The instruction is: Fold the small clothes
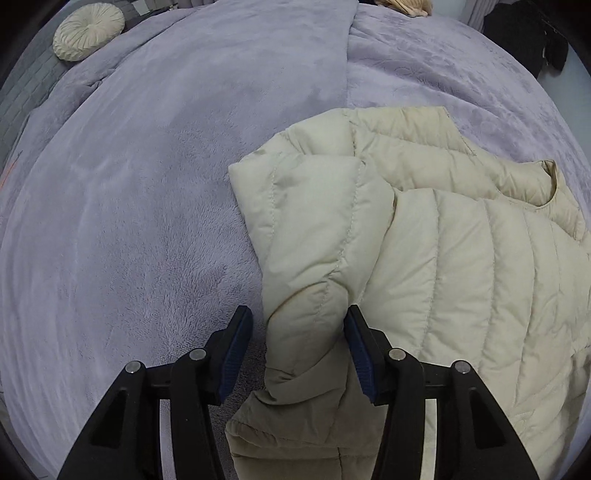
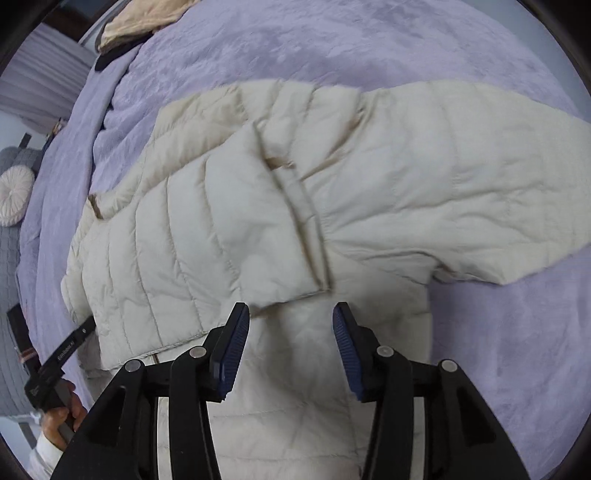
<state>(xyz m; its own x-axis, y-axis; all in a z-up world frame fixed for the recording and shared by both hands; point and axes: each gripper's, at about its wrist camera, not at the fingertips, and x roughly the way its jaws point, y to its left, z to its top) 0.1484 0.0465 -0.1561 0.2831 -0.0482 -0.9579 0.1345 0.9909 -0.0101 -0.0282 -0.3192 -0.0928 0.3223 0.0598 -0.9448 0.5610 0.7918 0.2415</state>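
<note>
A cream quilted puffer jacket point(image 1: 461, 258) lies on a lilac fleece bedspread point(image 1: 147, 184). Its left sleeve point(image 1: 314, 240) is folded in along the body. My left gripper point(image 1: 297, 321) is open, its jaws straddling the lower part of that sleeve without closing on it. In the right wrist view the jacket point(image 2: 221, 229) has one front panel folded across and the other sleeve point(image 2: 461, 177) spread out to the right. My right gripper point(image 2: 291, 317) is open and empty, just above the jacket's hem.
A round cream cushion point(image 1: 88, 31) and grey quilted pillows lie at the bed's far left. A tan garment point(image 2: 144, 18) and a dark garment point(image 1: 524, 33) lie at the far edge. The left hand and its gripper handle point(image 2: 59, 369) show at lower left.
</note>
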